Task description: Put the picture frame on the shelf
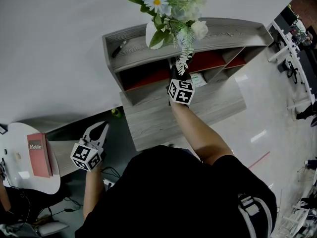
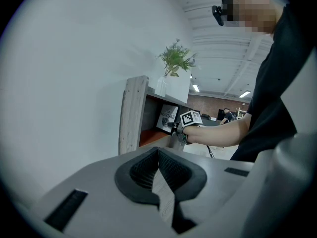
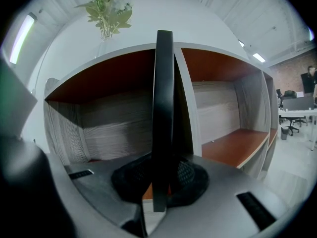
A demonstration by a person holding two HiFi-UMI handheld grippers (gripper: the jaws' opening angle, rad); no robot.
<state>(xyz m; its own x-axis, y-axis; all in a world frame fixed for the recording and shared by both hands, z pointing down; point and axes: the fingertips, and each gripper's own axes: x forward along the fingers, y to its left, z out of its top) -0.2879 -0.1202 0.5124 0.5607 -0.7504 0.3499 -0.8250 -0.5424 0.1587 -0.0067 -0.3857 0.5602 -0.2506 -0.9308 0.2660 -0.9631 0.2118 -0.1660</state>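
1. At twelve o'clock in the head view: shelf (image 1: 148,58), grey wood grain with red-brown compartment floors, standing against a white wall. A white vase of flowers (image 1: 168,14) stands on its top board.
2. Right arm (image 1: 198,130): bare forearm stretched straight toward twelve o'clock, carrying the right gripper (image 1: 177,73) into the shelf's upper tier beneath the vase. Hanging foliage partly covers its jaw tips in the head view.
3. Left gripper (image 1: 99,130): held low at eight o'clock, well apart from the shelf, tips aimed toward one o'clock. Jaws are together with nothing between them.
4. Picture frame (image 3: 162,123): black, upright, seen edge-on in the right gripper view. The right gripper's jaws are clamped on its lower edge. It is in line with the shelf's vertical divider, so which compartment holds it cannot be told. In the left gripper view its face reads "OF NATURE" (image 2: 168,117); the smaller print is illegible.
5. Red book (image 1: 38,154): lying at nine o'clock on a white round table (image 1: 15,133), cover marked "Mobilier".
6. Small dark object (image 1: 119,48): on the shelf top at eleven o'clock, too small to identify.
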